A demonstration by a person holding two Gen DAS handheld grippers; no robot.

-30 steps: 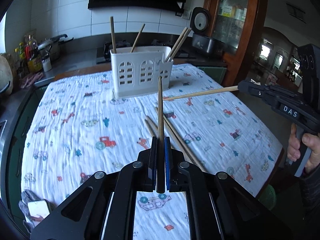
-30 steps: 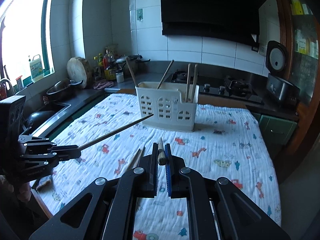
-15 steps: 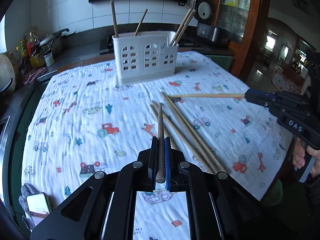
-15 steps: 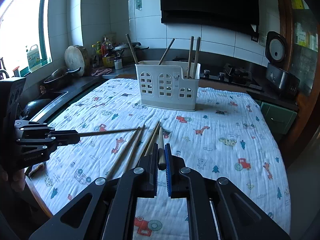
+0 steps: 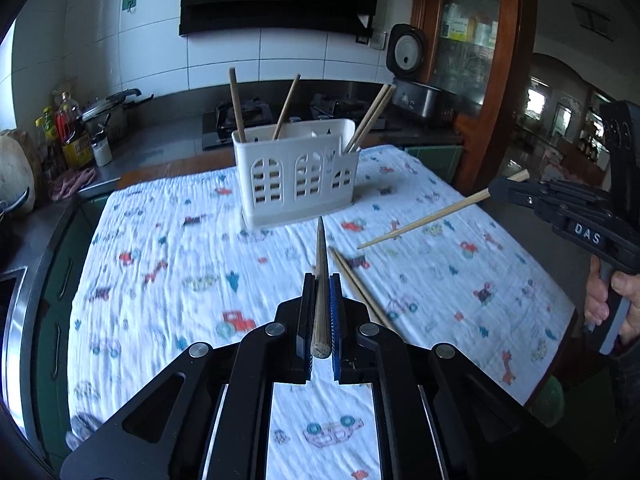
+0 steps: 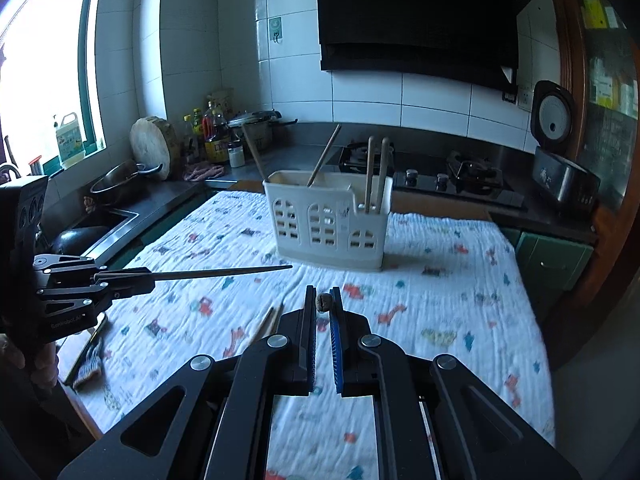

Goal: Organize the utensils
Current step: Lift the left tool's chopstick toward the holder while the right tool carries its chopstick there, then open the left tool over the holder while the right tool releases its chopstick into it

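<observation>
While each gripper (image 5: 321, 280) clamps a chopstick (image 5: 321, 272) — holder (image 5: 298, 176) stands ahead.

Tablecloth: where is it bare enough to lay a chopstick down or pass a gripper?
Free: the wide cloth left of the left gripper, up to the holder, and the cloth right of the holder toward the far edge. Crowded: the middle, where loose chopsticks lie beside the left gripper, and where the right gripper carries its chopstick across.

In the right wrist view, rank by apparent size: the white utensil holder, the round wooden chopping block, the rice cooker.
1. White utensil holder, clearly largest, though nearest the camera.
2 and 3. Rice cooker and round wooden chopping block: too alike to rank.
</observation>
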